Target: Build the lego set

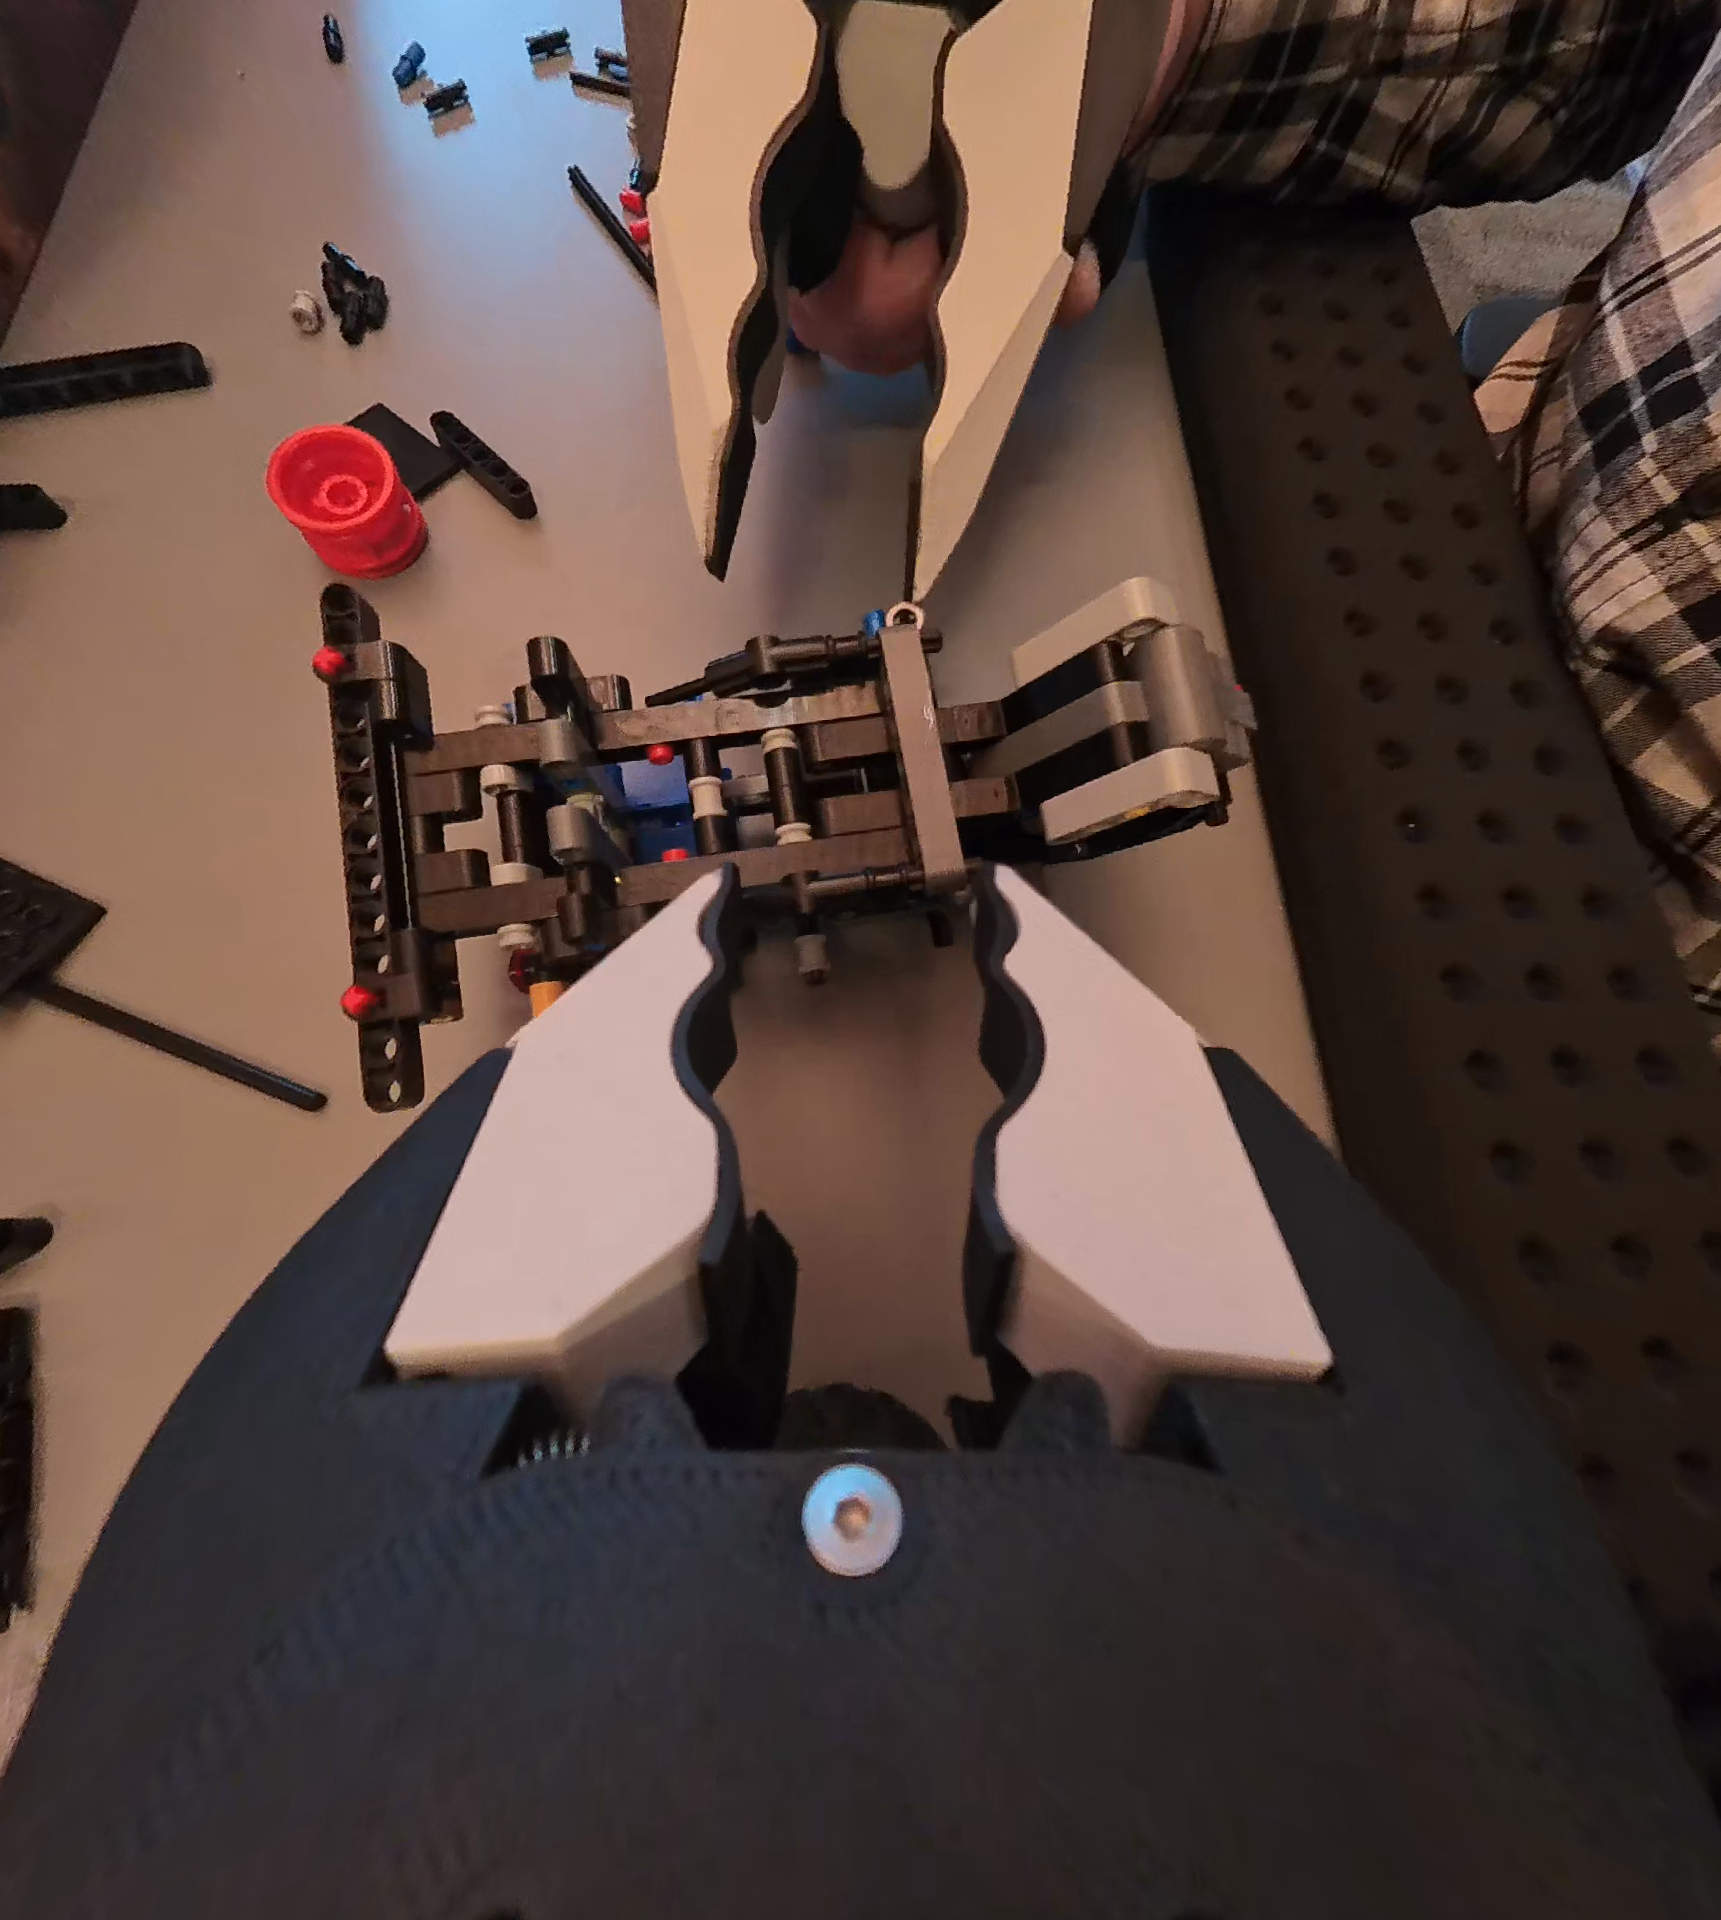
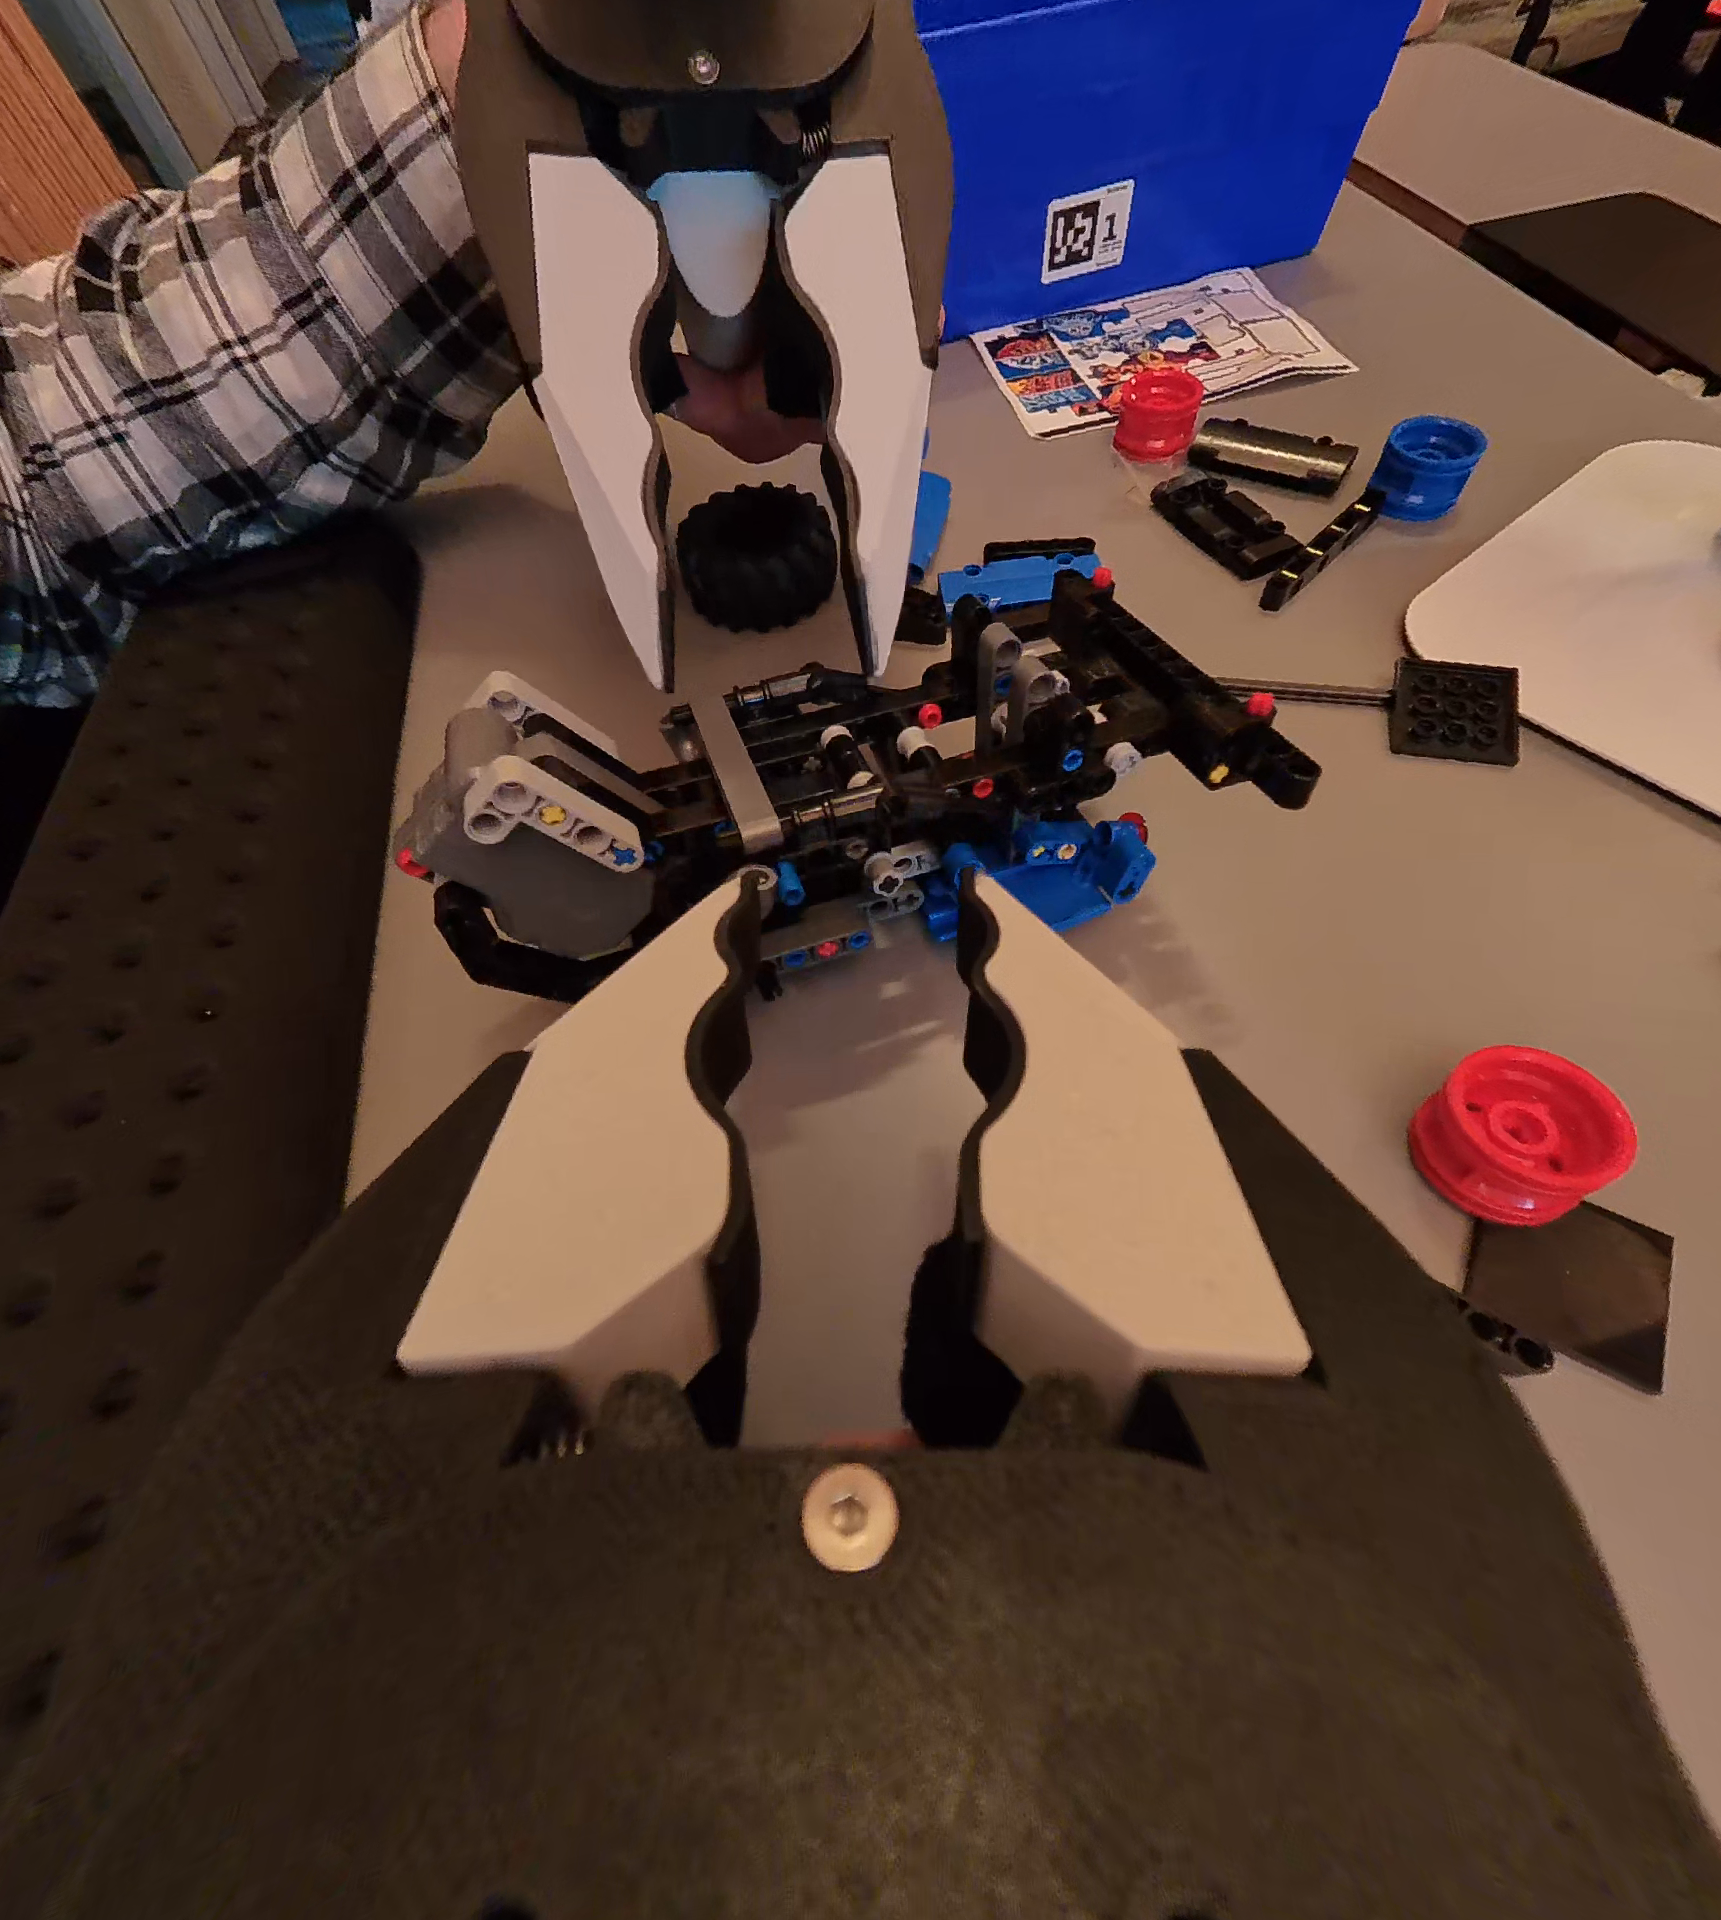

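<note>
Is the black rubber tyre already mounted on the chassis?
No, the black rubber tyre lies loose on the grey table behind the chassis.

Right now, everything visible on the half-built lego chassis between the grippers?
The lego chassis lies flat on the grey table, unheld. It is a long frame of black plastic beams with a holed crossbeam at one end, a grey block at the other, a grey strap across the middle, and red, blue and white pins. Both open hand-held grippers, left and right, flank it; contact is unclear.

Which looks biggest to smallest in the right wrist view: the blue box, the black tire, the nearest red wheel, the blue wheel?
1. blue box
2. nearest red wheel, though nearness to the camera enlarges it
3. black tire
4. blue wheel
</note>
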`<state>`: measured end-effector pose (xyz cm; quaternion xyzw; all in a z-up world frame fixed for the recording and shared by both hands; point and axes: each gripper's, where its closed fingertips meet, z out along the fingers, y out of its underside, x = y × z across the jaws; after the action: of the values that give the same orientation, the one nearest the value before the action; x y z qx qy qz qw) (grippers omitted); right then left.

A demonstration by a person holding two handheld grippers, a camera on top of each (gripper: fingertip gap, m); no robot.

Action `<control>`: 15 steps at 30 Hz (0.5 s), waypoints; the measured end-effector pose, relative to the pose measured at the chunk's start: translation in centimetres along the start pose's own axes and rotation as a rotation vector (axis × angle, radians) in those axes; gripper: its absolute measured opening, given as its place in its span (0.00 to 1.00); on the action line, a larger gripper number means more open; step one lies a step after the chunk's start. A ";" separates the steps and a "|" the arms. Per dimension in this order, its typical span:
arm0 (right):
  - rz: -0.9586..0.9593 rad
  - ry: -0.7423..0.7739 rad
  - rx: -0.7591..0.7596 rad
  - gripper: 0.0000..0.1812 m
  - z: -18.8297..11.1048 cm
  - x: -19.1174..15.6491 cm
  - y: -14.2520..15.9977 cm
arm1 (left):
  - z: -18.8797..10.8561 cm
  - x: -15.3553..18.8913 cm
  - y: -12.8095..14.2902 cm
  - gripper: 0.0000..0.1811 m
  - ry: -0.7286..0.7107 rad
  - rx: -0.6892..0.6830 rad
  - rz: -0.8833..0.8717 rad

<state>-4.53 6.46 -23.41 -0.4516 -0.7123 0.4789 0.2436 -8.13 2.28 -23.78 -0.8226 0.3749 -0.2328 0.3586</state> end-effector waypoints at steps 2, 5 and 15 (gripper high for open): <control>-0.002 0.001 0.004 0.20 0.0 0.0 -0.1 | -0.1 0.0 -0.1 0.24 0.001 0.002 0.000; 0.001 -0.002 0.006 0.20 0.0 0.0 -0.1 | 0.3 0.0 0.1 0.23 0.003 -0.007 0.001; 0.000 0.000 0.017 0.20 0.1 -0.1 -0.4 | -0.2 -0.5 0.7 0.23 -0.026 -0.026 -0.009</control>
<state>-4.77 6.26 -23.08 -0.4496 -0.7082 0.4848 0.2475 -8.92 2.24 -24.23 -0.8319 0.3694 -0.2188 0.3515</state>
